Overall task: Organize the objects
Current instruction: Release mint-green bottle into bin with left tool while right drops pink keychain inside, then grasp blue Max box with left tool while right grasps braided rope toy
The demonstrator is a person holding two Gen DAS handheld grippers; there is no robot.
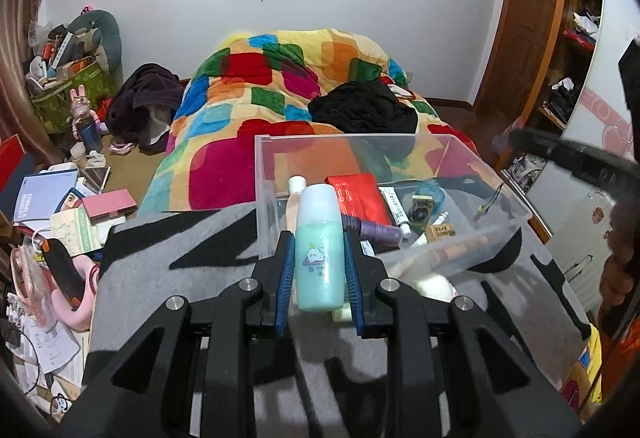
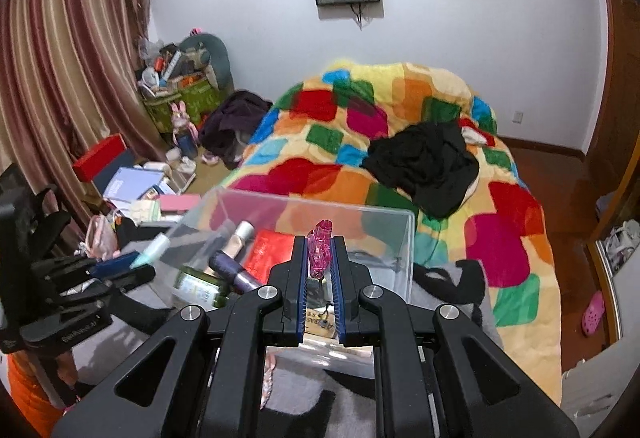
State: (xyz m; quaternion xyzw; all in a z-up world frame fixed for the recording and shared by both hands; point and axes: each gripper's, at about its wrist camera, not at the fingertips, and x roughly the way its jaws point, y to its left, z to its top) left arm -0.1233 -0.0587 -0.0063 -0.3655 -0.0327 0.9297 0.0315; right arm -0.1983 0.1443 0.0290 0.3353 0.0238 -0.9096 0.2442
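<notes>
Left tool [image 1: 319, 262] grips a teal bottle [image 1: 320, 246]; right tool [image 2: 319, 270] pinches a pink clip [image 2: 319, 250]. Carry both over the clear bin [image 1: 400, 140] at frame centre, then release low.

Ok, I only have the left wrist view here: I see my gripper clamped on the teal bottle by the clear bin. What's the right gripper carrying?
Observer: The right gripper is shut on a small pink translucent clip, which sticks up past the fingertips.
Operator: Is it over the bin?
Observer: It is at the near wall of the clear bin, with the clip in line with the bin's inside.
Operator: Anything in the bin I can't make out?
Observer: A green-labelled jar lies at the near left corner, beside the purple tube.
</notes>
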